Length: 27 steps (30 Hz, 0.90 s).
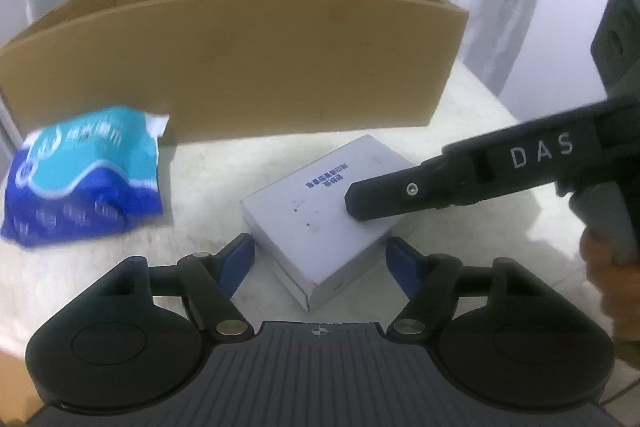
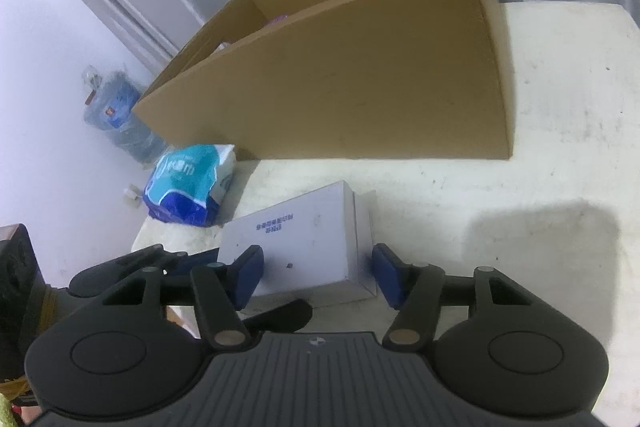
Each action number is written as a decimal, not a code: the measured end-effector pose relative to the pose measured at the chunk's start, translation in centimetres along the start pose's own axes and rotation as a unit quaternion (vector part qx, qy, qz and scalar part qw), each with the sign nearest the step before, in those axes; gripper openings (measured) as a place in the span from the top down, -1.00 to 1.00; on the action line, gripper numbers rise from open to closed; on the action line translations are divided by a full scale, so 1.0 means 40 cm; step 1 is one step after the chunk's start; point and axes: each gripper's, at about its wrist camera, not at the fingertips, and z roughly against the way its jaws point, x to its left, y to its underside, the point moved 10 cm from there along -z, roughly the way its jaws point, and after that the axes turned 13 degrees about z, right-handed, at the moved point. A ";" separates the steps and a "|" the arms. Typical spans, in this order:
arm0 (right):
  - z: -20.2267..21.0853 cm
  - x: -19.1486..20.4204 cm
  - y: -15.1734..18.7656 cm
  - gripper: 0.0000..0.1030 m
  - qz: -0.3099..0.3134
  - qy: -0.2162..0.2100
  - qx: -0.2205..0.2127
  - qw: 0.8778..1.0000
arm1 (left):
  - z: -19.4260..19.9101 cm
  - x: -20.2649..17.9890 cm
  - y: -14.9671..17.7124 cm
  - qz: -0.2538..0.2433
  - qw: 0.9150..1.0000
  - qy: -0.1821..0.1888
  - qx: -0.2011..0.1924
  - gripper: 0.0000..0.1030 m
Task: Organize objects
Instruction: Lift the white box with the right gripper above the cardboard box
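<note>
A white box (image 1: 320,211) with dark printed text on its top is lying on the pale table (image 1: 460,131) in the lower middle of both frames, just in front of a long open cardboard box (image 1: 248,63) that is filling the upper half of each view. In the left wrist view the left claw (image 1: 320,261) is straddling the near corner of the white box, its blue pads (image 1: 242,255) standing on either side with visible gaps, so the jaws are apart and not pressing. The right claw (image 1: 360,199) is reaching in from the right edge of that frame, its black finger lying over the far right part of the box top. In the right wrist view the right claw (image 2: 318,277) is sitting over the white box (image 2: 304,243), with the left pad over the box top and the right pad just off its right edge; whether the pads are pressing it cannot be told. A blue and white plastic pack (image 1: 88,175) is lying at the left of the frame, near the cardboard box and well apart from the white one. A hand (image 1: 612,279) is gripping the right claw's handle at the right edge.
</note>
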 end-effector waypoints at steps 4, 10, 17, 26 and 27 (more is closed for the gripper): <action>0.012 0.006 0.020 -0.23 0.008 0.001 0.005 1.000 | 0.009 0.007 0.015 -0.013 1.000 -0.003 0.005 -0.41; 0.006 0.006 0.014 -0.26 0.011 0.004 -0.009 1.000 | -0.022 0.000 0.011 -0.050 0.998 -0.023 0.002 -0.64; 0.004 0.019 0.006 -0.29 0.025 0.016 -0.008 1.000 | 0.003 0.009 0.012 -0.008 1.000 -0.019 0.000 -0.57; 0.032 0.057 -0.010 -0.29 0.036 0.031 -0.017 0.999 | 0.044 0.008 0.005 -0.003 1.000 -0.023 -0.019 -0.56; 0.037 0.060 -0.012 -0.29 0.036 0.031 -0.019 0.999 | 0.048 0.007 0.003 -0.004 0.999 -0.024 -0.022 -0.56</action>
